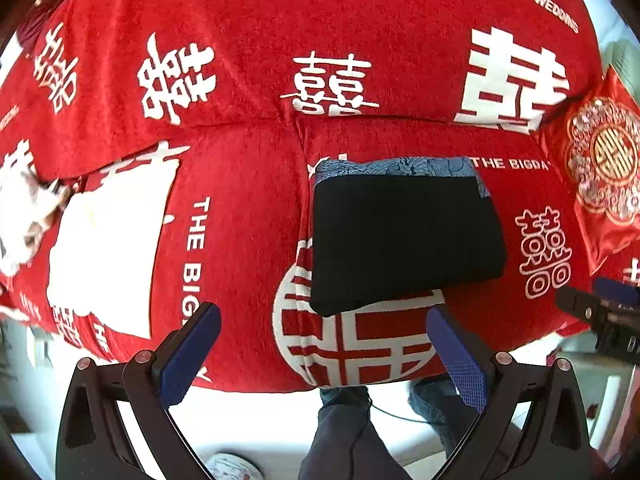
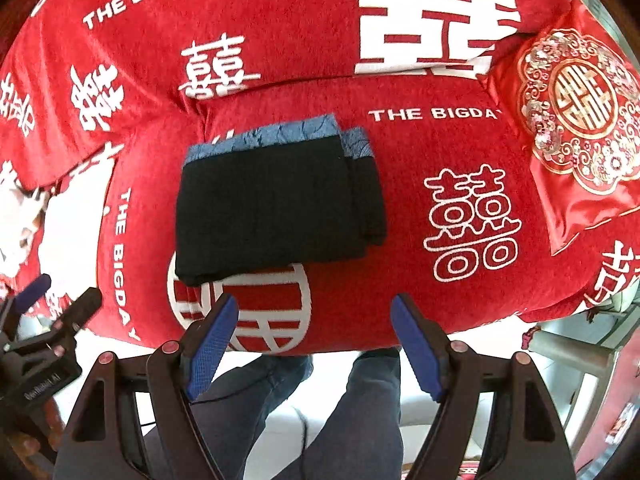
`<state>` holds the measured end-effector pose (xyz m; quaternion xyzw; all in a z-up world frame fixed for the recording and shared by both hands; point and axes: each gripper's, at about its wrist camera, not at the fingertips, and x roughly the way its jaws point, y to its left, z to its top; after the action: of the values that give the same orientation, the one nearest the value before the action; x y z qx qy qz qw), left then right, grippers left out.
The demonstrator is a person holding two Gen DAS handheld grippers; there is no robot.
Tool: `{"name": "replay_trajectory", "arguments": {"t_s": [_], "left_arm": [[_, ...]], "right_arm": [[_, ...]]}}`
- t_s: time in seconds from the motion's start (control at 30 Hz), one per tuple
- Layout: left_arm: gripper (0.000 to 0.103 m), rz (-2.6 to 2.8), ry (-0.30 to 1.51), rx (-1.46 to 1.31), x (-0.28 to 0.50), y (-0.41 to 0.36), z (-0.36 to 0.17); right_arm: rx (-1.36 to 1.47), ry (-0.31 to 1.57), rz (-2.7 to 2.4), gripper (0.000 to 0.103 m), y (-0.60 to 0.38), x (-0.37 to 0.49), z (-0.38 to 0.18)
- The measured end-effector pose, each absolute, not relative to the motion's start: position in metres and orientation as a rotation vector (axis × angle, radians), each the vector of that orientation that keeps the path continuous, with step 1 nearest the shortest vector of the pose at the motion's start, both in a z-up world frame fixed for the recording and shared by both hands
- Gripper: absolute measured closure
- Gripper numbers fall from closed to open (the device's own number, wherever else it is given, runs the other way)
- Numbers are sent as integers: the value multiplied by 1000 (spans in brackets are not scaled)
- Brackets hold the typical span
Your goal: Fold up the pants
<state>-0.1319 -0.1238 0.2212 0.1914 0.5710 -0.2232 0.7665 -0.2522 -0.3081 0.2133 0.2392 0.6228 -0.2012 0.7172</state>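
**Folded pants left on the sofa seat, both tools clear**

Hand-held gripper on the left (image 1: 324,344) hung above the front of the red sofa cover (image 1: 248,152) with its blue pads well apart and nothing between them; the right hand-held gripper (image 2: 314,340) stood equally wide and empty. The black pants (image 1: 404,240) lay as a compact folded stack on the seat cushion, blue patterned band at the far edge, near edge close to the cushion's front.

Judged from this, the fold looked finished, so the main risk was disturbance. A pad dipping back could catch the near edge and drag the top layer open. The plush cover was soft and rounded toward the front, so a nudge could tip the stack off it.

Only the right wrist view showed the offset layers along the stack's right side, where a second flap stuck out past the top one. The left wrist view alone showed a white cloth (image 1: 108,240) lying on the seat well to the left.
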Motion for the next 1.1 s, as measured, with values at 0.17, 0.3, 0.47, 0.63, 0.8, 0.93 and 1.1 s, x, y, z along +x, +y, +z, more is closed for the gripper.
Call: {"name": "replay_trajectory", "arguments": {"t_s": [0.17,0.3,0.47,0.63,0.8,0.93,1.1], "left_arm": [[0,-466,1245,421,-144,-134,227],[0,-458,1232,422,-149,-141,236],[0,-456,1236,426,-152,-146,240],[0,-461,1235,430,-153,-148,243],[0,-461,1235,430,-153,-148,243],[0,-460,1239,426,-151,-147,244],[0,-467,1237,428,-148,-147,245]], "right_arm": [[516,1374,-422,21,-317,-262,222],[530,1364,-421,21,-328,-266,228],[515,1363,-400,21,-332,-264,233],[514,1370,-394,21,-332,-263,232],[516,1374,-402,21,-333,-262,232],[508,1374,-408,21,-332,-261,232],[485,1368,-413,21,-329,-259,236]]}}
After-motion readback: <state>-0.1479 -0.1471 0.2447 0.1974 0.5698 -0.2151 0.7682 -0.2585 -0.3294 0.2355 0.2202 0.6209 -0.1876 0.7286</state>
